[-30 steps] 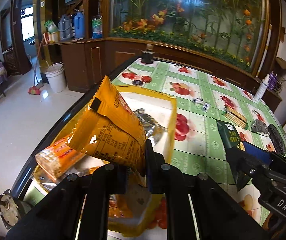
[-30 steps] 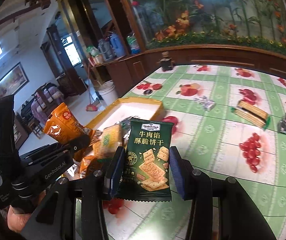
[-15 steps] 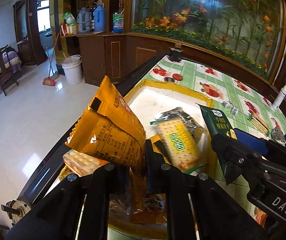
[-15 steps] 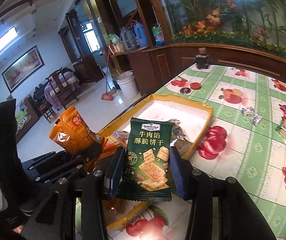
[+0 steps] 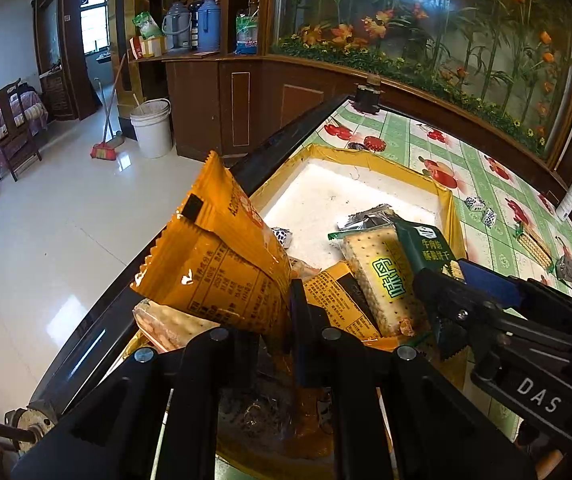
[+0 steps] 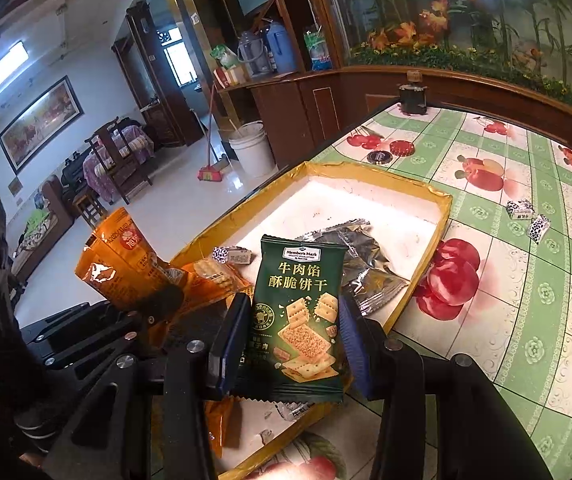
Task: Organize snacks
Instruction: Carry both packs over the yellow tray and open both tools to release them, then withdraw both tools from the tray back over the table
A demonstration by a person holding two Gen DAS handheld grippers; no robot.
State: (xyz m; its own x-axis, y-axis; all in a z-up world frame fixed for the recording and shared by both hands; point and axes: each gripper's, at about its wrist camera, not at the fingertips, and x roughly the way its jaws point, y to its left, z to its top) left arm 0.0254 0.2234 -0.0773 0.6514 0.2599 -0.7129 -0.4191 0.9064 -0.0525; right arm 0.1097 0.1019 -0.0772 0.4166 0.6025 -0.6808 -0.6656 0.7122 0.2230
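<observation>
Tablecloth [image 6: 526, 280] of printed fruit lies beyond your fingers; left gripper [image 5: 286, 308] pinches the orange packet [image 5: 221, 264], right gripper [image 6: 294, 328] the green packet [image 6: 300, 316].

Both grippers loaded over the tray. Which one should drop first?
Probably right. The right gripper holds the green cracker packet over the yellow tray, near bare floor. The left gripper's orange packet hangs at the tray's table-edge side, above piled snacks.

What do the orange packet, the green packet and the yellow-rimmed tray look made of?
Orange packet: glossy plastic film, bright glare, crinkled, zigzag seal. Green packet: matte printed film, little glare, zigzag bottom edge. Tray: probably cardboard or foam edged in shiny yellow tape, with a chalky white floor; can't tell which.
</observation>
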